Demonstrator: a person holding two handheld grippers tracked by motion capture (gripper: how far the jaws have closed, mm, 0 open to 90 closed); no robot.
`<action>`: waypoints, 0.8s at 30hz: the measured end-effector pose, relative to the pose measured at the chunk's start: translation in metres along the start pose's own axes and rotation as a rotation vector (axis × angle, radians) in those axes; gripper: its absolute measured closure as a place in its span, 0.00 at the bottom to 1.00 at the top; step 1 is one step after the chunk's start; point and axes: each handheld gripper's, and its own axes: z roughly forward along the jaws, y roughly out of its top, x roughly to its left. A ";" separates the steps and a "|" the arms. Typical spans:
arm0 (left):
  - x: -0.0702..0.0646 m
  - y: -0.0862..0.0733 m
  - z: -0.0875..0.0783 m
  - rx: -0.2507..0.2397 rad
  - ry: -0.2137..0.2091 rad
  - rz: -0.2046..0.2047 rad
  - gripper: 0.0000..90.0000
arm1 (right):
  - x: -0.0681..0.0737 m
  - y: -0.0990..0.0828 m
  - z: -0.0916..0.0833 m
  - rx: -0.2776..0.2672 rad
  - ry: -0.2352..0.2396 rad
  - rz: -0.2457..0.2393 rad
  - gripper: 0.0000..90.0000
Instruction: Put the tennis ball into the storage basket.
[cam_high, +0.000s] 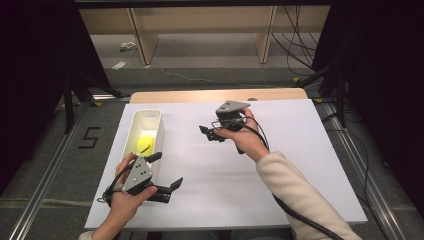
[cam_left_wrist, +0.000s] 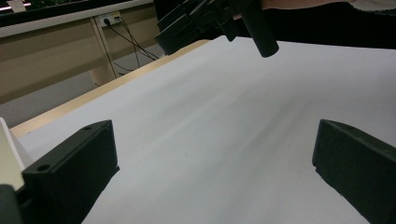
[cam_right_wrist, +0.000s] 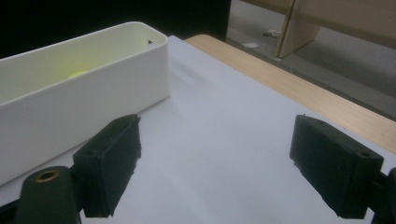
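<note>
Over the near left corner of the white-covered surface (cam_high: 280, 170), the left claw (cam_high: 167, 172) hangs in a person's left hand (cam_high: 125, 200), its two black jaws spread wide with nothing between them. Just beside it, on its outer side and reaching away from the person, stands a long white bin (cam_high: 159, 131); the high view looks down into this bin and shows a yellow-green ball (cam_high: 144, 145) lying on its floor, ahead of the left claw.

From the left gripper view the same spread shows plainly: bare white sheet lies between the jaws, and a sliver of the bin's wall sits at the near left edge. Farther off, at the top of that view, the right claw (cam_left_wrist: 187, 23) appears against the dark.

Near the middle of the surface, the right claw (cam_high: 207, 132) is held in the right hand (cam_high: 245, 137), pointing toward the bin. Its jaws look small in the high view, but the right gripper view shows them standing well apart and empty. Ahead of them and to their left stands the bin (cam_right_wrist: 93, 93), apart from the jaws; over its rim only a yellow-green glow (cam_right_wrist: 74, 70) of the ball is visible. Bare wooden edge (cam_right_wrist: 289, 88) of the surface runs along the right of that view.
</note>
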 end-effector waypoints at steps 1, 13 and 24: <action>0.000 0.000 0.000 0.001 0.000 -0.002 0.00 | -0.001 -0.001 -0.001 0.001 -0.004 0.001 0.19; 0.000 0.000 0.000 -0.003 0.007 -0.008 0.00 | -0.022 -0.018 -0.023 0.012 -0.050 0.023 0.19; 0.000 0.000 -0.001 -0.003 0.008 -0.008 0.00 | -0.040 -0.035 -0.051 0.002 -0.097 0.055 0.19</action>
